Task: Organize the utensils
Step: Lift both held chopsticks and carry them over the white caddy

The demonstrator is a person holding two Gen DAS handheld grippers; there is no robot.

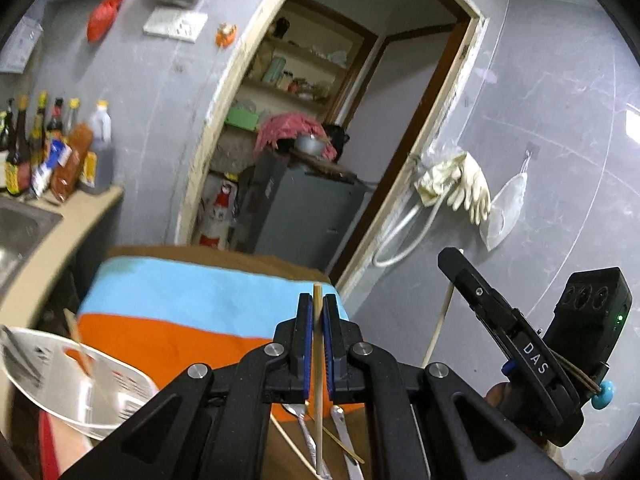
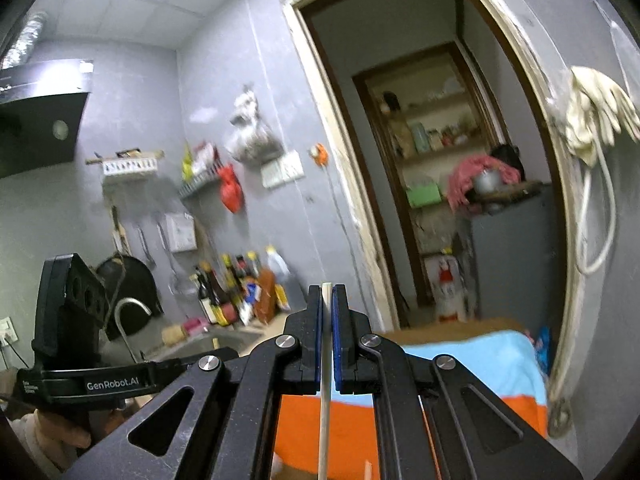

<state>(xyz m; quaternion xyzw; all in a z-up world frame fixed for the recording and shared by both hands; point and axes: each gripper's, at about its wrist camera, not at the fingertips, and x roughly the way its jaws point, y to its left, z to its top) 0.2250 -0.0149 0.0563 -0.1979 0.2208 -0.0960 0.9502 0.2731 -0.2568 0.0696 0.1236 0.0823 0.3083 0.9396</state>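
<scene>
My left gripper [image 1: 318, 304] is shut on a tan wooden chopstick [image 1: 318, 380] that runs upright between its blue pads, lifted above the table. My right gripper [image 2: 327, 296] is shut on a pale chopstick [image 2: 325, 408], also held upright above the table; its body shows at the right of the left wrist view [image 1: 520, 336]. Below the left gripper lie two metal spoons [image 1: 306, 436] and a thin chopstick [image 1: 344, 446]. A white perforated basket [image 1: 76, 384] at lower left holds an upright wooden utensil [image 1: 80, 344].
The table wears a blue and orange cloth [image 1: 192, 308]. A sink [image 1: 20, 232] and sauce bottles [image 1: 52, 148] stand on the counter at left. A doorway [image 1: 328, 128] with shelves is ahead. Rubber gloves [image 1: 464, 184] hang on the right wall.
</scene>
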